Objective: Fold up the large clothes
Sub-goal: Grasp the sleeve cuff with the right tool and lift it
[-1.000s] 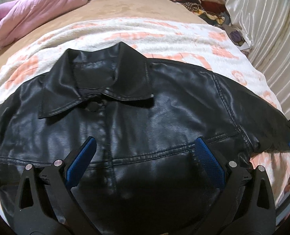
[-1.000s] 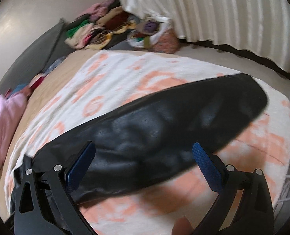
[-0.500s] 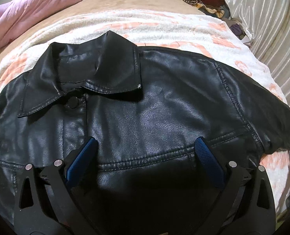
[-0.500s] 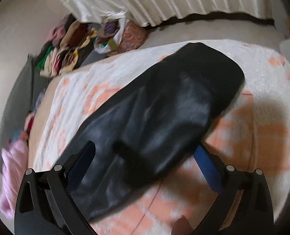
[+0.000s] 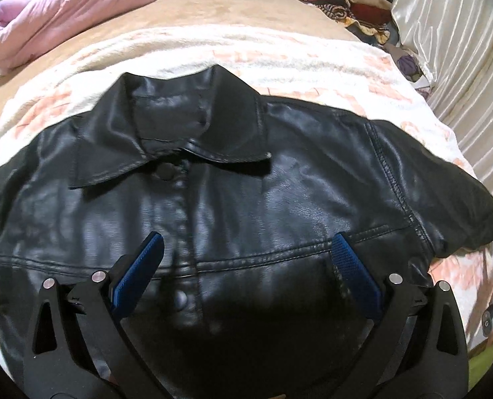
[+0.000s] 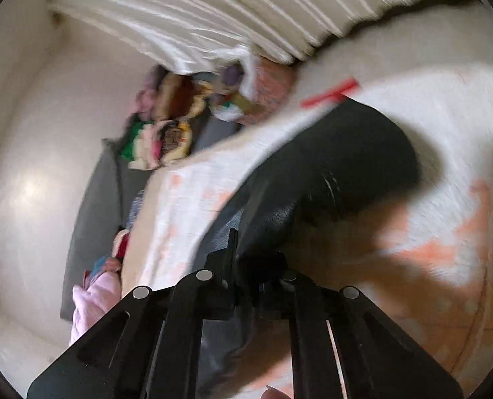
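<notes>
Gripping the jacket sleeve (image 6: pixel 329 173), the tilted right claw (image 6: pixel 246 266) has just closed.

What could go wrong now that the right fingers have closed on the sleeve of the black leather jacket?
1. The right gripper pinches only the edge of the sleeve; the smooth leather may slip out when pulled.
2. The left gripper hovers open over the jacket and does not pin it, so the whole jacket could drag across the blanket.
3. The stiff collar may crease if the fold lands unevenly.
</notes>
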A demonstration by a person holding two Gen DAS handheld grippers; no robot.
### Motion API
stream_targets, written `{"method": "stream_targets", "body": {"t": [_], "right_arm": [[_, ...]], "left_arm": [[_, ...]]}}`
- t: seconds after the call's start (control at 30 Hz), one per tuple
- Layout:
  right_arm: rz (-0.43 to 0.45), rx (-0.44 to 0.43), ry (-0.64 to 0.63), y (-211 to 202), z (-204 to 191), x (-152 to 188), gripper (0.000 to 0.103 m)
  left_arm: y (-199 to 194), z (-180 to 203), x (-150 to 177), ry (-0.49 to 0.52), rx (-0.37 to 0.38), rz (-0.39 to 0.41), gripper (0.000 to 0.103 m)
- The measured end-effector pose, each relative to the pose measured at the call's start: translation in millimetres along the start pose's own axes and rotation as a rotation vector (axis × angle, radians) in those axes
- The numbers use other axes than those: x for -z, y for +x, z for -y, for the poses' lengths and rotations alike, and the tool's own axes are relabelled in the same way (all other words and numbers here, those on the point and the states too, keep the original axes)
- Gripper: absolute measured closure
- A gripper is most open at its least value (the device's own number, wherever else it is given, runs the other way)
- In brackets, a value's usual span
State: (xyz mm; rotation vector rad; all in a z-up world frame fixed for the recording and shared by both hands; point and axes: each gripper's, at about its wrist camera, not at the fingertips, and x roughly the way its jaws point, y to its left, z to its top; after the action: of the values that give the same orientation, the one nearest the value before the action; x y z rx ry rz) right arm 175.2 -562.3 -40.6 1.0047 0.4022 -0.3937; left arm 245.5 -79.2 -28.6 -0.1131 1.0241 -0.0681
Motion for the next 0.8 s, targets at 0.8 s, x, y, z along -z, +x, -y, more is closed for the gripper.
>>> {"method": "stream_targets", "body": {"t": [0.8], "right_arm": [[-0.145,-0.261,-0.681,-35.1,-257.1,120.4,0.098]], "left_arm": [[-90.0,-100.6,-0.4,-0.158,0.065,0.120,0.009]]}}
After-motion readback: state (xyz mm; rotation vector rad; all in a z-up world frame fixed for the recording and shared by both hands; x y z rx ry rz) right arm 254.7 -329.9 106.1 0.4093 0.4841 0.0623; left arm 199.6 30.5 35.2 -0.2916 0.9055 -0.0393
